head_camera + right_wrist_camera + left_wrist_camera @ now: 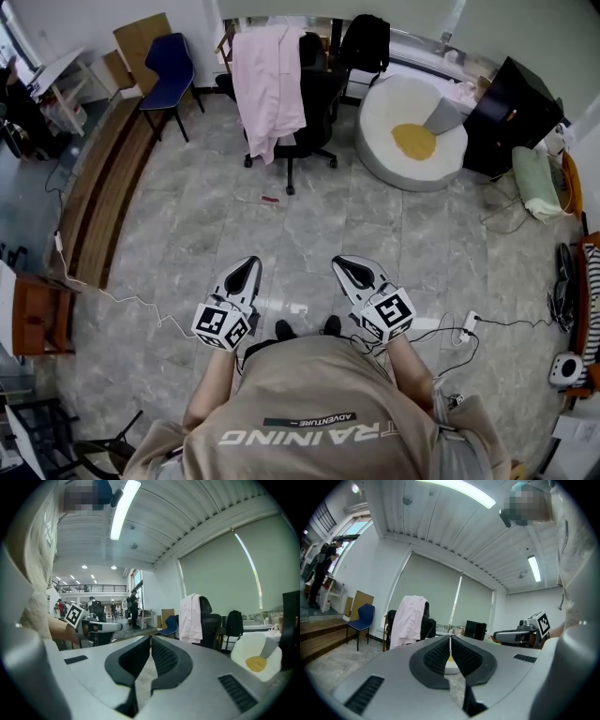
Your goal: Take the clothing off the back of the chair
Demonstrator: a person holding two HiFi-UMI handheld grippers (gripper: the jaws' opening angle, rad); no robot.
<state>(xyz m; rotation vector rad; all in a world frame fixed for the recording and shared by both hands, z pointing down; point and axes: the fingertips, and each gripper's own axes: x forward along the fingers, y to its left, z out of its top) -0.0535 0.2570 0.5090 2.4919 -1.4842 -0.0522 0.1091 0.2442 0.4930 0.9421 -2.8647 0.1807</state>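
A pale pink garment (267, 84) hangs over the back of a black office chair (314, 103) at the far side of the room. Both grippers are held low in front of the person, well short of the chair. My left gripper (247, 270) is shut with nothing between its pads, and my right gripper (349, 270) is shut and empty too. In the left gripper view the garment (407, 620) shows left of the closed tips (450, 638). In the right gripper view the garment (191, 618) and chair (212, 624) stand right of the closed tips (150, 638).
A blue chair (169, 66) stands at the back left beside a long wooden step (103, 187). A white round cushion seat (412, 131) and a black cabinet (511, 117) lie right of the office chair. Cables and a power strip (469, 323) trail on the tiled floor near the person's right.
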